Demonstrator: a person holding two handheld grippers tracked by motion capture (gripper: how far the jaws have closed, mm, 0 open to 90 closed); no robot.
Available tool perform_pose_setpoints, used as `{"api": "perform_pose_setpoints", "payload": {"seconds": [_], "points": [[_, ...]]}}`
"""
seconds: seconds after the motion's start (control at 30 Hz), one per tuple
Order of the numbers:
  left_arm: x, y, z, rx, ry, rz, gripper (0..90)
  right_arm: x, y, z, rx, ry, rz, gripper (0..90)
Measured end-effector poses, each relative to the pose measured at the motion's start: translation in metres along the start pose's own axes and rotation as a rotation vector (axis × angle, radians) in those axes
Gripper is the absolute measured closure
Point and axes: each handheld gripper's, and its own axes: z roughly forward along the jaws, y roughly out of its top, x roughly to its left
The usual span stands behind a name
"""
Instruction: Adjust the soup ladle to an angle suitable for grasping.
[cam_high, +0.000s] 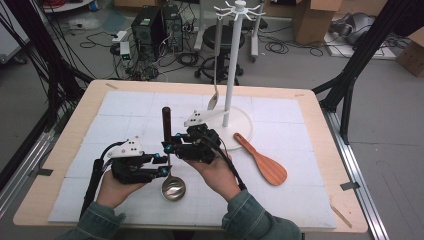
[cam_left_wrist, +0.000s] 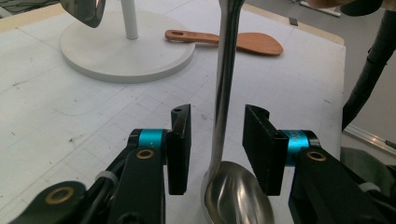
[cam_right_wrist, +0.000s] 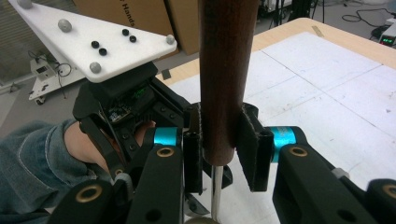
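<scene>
Centre frame in the high view, the ladle stands upright, right gripper clamped on its dark wooden handle, while the left gripper straddles the steel stem just above the bowl, pads not yet touching.

Grey floor, tangled cables, cardboard boxes, stool

Overhead and both close jaw cameras share the ladle.
</scene>
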Motion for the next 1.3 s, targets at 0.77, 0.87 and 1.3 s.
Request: {"api": "perform_pose_setpoints", "payload": {"seconds": [0.77, 0.87, 1.3], "points": [[-0.003, 0.001, -0.002, 0.002, -0.069, 0.066, 84.0, -0.006, -0.003, -0.006, -0.008, 0.132, -0.066, 69.8], [-0.003, 0.001, -0.002, 0.001, -0.083, 0.073, 84.0, -0.010, -0.003, -0.006, -0.011, 0.169, -0.083, 67.8], [-0.001, 0.001, -0.002, -0.035, -0.047, 0.044, 76.3, -0.004, -0.008, -0.007, -0.059, 0.071, -0.077, 73.6]]}}
